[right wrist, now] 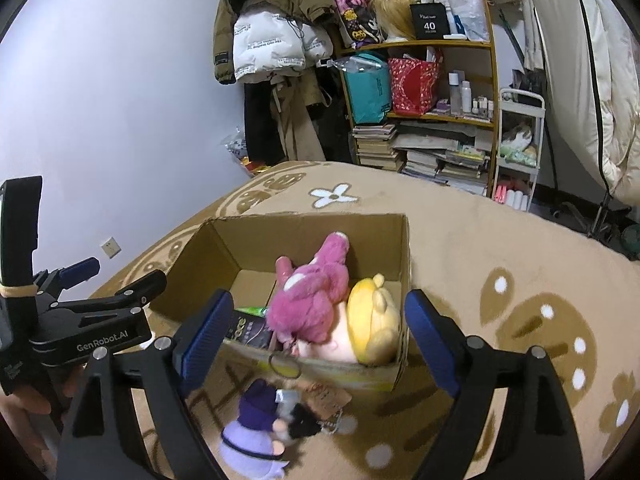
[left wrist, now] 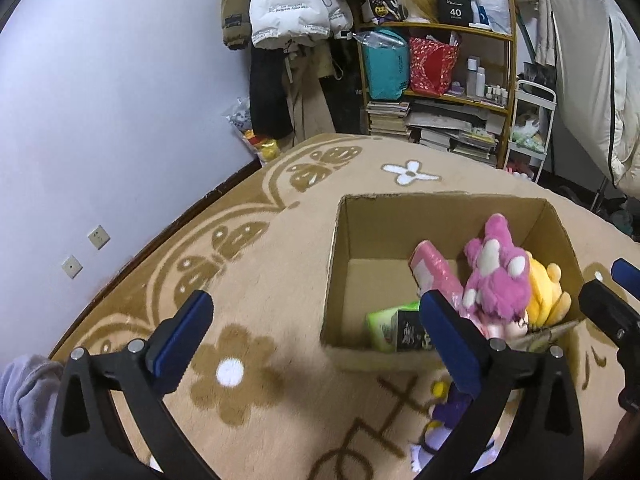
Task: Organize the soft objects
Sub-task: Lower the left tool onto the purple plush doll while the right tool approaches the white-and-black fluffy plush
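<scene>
left gripper: fingers apart, empty | right gripper: fingers apart, empty | pink plush: inside cardboard box, touching yellow plush

Both views are lit evenly by soft indoor light with a cool cast on the wall. No glare is seen. Soft, diffuse shadows are cast on the carpet beneath the box and the fingers. Strong fisheye distortion is present: the carpet edge and shelf are bowed, and the corners are vignetted to black. Slight softness is noted in the purple toy near the lens; the centre is rendered sharp.
</scene>
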Demonstrator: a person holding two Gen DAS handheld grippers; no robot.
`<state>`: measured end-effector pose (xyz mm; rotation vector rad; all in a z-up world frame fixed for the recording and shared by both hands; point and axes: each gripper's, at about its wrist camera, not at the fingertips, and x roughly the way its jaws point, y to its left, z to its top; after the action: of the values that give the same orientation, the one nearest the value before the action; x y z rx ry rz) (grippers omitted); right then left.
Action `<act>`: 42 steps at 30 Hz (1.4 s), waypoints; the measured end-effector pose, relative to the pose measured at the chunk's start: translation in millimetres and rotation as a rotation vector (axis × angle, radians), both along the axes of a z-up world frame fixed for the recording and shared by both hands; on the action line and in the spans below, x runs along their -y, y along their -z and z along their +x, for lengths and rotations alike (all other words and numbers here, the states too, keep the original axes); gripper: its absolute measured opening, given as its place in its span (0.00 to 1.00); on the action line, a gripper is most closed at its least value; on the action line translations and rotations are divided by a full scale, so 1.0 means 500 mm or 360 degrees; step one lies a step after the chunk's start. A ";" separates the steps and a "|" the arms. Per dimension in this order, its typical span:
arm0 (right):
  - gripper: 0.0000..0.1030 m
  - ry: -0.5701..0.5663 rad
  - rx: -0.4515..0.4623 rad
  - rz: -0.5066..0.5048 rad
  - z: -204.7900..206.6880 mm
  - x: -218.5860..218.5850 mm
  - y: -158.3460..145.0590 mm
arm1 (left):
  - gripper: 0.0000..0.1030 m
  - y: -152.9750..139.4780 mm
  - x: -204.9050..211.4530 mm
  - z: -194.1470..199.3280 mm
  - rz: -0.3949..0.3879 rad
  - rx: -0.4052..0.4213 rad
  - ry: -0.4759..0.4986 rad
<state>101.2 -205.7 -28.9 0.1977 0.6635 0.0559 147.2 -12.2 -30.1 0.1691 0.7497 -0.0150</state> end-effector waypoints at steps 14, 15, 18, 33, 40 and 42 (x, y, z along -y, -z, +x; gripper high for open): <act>0.88 -0.0013 -0.0122 0.0069 -0.065 0.000 0.017 | 0.99 0.016 0.000 -0.089 0.0093 -0.0055 0.0016; 0.88 -0.0018 -0.0136 0.0071 -0.069 -0.001 0.020 | 0.99 0.021 0.003 -0.094 0.0122 -0.0051 0.0020; 0.88 -0.0028 -0.0165 0.0073 -0.078 -0.001 0.028 | 0.99 0.033 0.006 -0.103 0.0134 -0.0069 0.0030; 0.88 -0.0023 -0.0308 0.0082 -0.087 -0.007 0.085 | 0.99 0.106 0.049 -0.127 0.0156 -0.0202 0.0121; 0.88 0.0007 -0.0372 0.0121 -0.076 0.006 0.108 | 0.99 0.130 0.068 -0.122 0.0103 -0.0263 0.0164; 0.88 0.0016 -0.0390 0.0136 -0.072 0.011 0.114 | 0.99 0.135 0.072 -0.119 0.0071 -0.0285 0.0177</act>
<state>65.3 -211.4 -85.9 0.2930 0.9053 0.0505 87.8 -48.5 -97.7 0.2544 0.9191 -0.1207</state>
